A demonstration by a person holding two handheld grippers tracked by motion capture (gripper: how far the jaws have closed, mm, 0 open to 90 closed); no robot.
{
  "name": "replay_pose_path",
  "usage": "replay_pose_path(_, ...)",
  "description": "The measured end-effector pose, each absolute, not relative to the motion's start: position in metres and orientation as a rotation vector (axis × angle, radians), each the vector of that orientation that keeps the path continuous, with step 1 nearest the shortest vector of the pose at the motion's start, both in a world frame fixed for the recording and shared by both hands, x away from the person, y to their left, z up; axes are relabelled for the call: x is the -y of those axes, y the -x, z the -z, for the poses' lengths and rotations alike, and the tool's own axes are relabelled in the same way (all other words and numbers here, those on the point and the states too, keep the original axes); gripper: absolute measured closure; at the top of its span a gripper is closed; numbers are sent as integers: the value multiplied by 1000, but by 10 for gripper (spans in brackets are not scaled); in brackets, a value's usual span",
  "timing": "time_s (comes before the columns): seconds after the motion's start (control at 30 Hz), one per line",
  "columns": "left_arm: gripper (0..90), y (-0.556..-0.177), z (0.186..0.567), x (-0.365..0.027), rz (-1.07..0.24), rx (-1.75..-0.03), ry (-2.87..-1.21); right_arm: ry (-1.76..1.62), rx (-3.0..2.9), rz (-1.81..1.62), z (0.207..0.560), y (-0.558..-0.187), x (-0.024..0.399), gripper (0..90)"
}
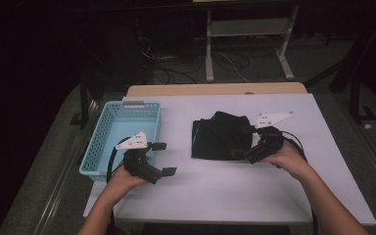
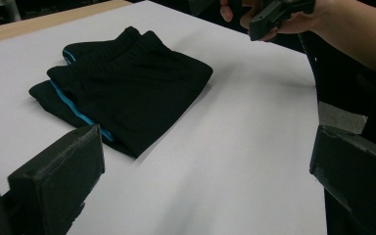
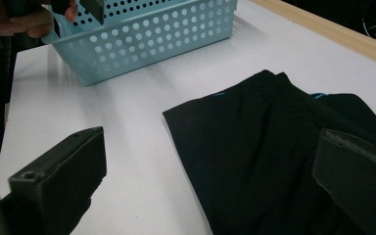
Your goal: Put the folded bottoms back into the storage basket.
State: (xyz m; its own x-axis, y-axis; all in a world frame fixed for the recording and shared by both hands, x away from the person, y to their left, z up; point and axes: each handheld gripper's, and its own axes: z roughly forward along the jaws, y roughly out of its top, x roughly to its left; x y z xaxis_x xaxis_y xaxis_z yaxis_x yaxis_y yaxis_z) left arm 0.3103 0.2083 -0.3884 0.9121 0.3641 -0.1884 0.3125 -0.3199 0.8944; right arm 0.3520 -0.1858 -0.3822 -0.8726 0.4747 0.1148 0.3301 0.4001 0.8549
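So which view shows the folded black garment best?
The left gripper view: the whole folded black garment shows, blue trim included. The high view has it small and dark with the right tongs at its edge; the right gripper view crops it.

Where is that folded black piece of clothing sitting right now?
In the high view the folded black garment lies on the white table, right of the blue basket, with the right gripper at its right edge.

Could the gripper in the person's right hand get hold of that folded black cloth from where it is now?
Probably yes. The right gripper hangs open at the near right edge of the folded black cloth, its jaws spread wide, one over the fabric. Nothing lies between them. The left gripper and the blue basket are well off to the side.
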Motion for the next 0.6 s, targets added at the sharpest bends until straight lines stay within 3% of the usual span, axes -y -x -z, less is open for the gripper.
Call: replay_pose_path(0.6,0,-311,388,-208,-51,-495,-1928,-719,-2551,-1467,386,-374,168,0)
